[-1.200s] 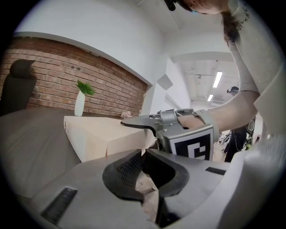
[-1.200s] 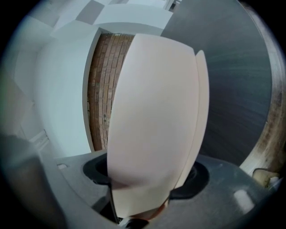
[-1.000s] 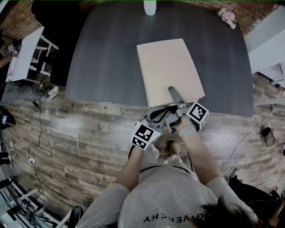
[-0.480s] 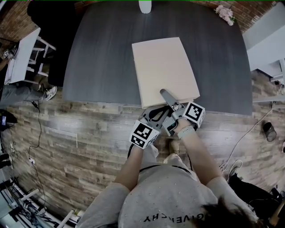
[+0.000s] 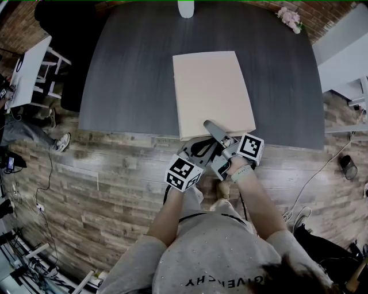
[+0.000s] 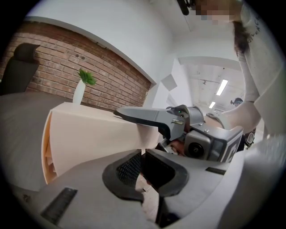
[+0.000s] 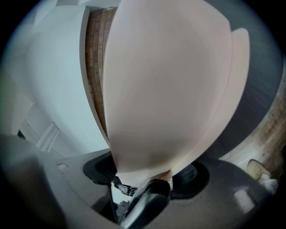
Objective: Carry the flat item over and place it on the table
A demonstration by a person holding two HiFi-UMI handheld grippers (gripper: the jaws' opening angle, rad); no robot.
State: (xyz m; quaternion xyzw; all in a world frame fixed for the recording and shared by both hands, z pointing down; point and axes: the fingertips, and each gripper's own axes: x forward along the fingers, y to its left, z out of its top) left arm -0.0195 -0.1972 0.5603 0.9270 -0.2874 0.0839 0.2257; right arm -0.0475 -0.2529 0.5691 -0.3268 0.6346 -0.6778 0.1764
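The only legible print is "GIVENCHY", upside down on the person's grey shirt (image 5: 221, 280). The beige flat item (image 5: 211, 86) lies on the dark bench (image 5: 132, 69), its near edge just past the rim. The right claw (image 5: 209, 125) is clamped on that edge, one jaw lying on top. The left claw (image 6: 142, 154) has its jaws pressed together on the item's near corner. A white vase (image 5: 185, 7) stands at the far edge, pink flowers (image 5: 290, 18) at the far right. A cable (image 5: 50, 166) trails over the wood floor (image 5: 115, 189).
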